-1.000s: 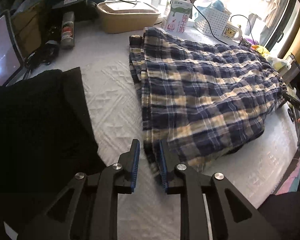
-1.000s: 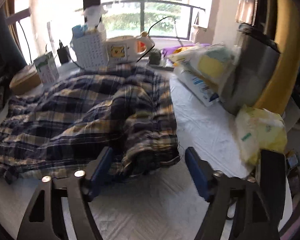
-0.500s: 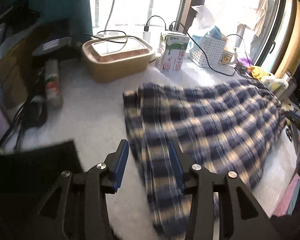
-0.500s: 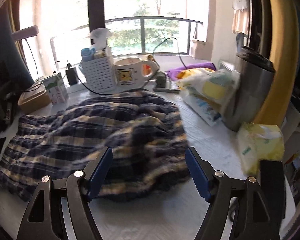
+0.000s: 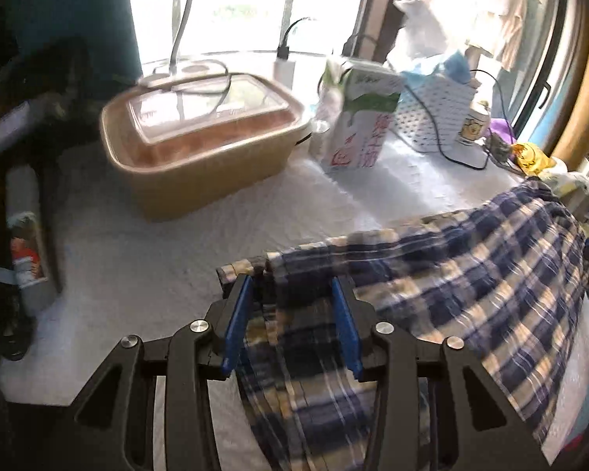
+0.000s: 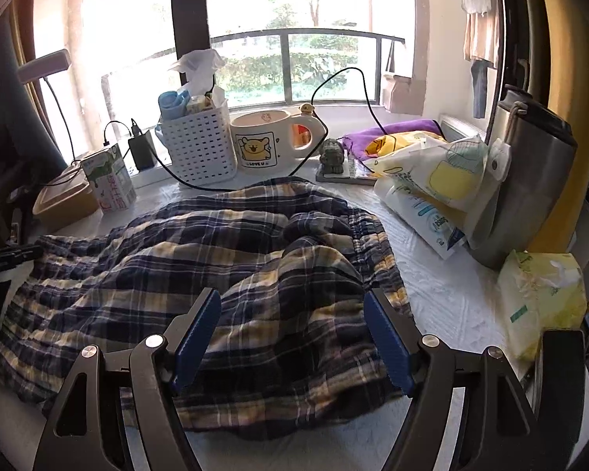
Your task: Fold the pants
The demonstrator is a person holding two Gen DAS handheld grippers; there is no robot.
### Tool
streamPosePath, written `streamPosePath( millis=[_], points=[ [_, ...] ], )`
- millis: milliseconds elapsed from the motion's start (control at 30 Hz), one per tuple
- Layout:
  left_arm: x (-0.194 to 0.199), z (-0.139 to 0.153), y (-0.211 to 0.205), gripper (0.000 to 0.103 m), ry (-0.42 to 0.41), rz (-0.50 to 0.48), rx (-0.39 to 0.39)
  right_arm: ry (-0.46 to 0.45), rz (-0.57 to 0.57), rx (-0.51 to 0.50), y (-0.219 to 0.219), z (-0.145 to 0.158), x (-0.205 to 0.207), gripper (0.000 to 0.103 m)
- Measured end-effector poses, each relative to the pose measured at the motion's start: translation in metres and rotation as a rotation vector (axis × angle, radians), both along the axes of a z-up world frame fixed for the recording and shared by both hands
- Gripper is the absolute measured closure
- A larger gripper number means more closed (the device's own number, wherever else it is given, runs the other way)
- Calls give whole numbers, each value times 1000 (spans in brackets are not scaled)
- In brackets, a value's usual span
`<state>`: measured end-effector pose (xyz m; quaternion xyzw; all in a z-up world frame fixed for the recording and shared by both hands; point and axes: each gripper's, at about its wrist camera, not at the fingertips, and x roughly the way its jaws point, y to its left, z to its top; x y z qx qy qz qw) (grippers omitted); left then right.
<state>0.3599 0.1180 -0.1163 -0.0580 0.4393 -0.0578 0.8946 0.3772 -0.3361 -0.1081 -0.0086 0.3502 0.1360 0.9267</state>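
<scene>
The navy, white and yellow plaid pants lie spread across the white quilted table top. My left gripper is open and hovers over their far-left hem corner, with cloth between the blue fingers but not pinched. In the right wrist view the pants lie rumpled, the waistband bunched at the right. My right gripper is wide open just above the near waistband end, holding nothing.
A tan lidded box, milk carton, white basket, bear mug and cables line the window side. Packets, a steel flask and a wipes pack crowd the right. A spray can lies left.
My left gripper moved from the near hem forward to the far hem corner and opened wider. My right gripper stayed open and moved forward over the waistband.
</scene>
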Motion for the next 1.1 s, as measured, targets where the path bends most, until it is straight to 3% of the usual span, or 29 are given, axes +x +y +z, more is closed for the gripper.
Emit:
streamPosePath(
  millis=[33,300,500,667,733,800,867,900,933,1100],
  points=[
    [2,-2,0,103,9,3,5,-1,4,-1,2,0,2,26],
    [-7,18,6,103,-58,49,129,-5,65,-15,24,-2,7,26],
    [6,-3,25,103,-13,70,109,3,130,-18,47,-2,10,26],
    [4,5,20,99,-2,84,108,28,190,-35,65,-7,13,26],
    [-5,17,18,80,-31,104,107,24,201,-8,66,-4,16,26],
    [-15,29,12,72,-66,93,75,4,216,2,68,-1,21,26],
    [-24,35,1,71,-82,59,58,18,215,-22,71,-3,35,38],
    [-28,33,-7,71,-77,28,39,46,205,-33,72,-5,45,58],
    [-29,30,-12,71,-64,1,26,60,190,-35,71,-6,52,62],
    [-22,-8,-20,71,54,-12,44,105,169,-59,66,-13,80,62]
  ],
)
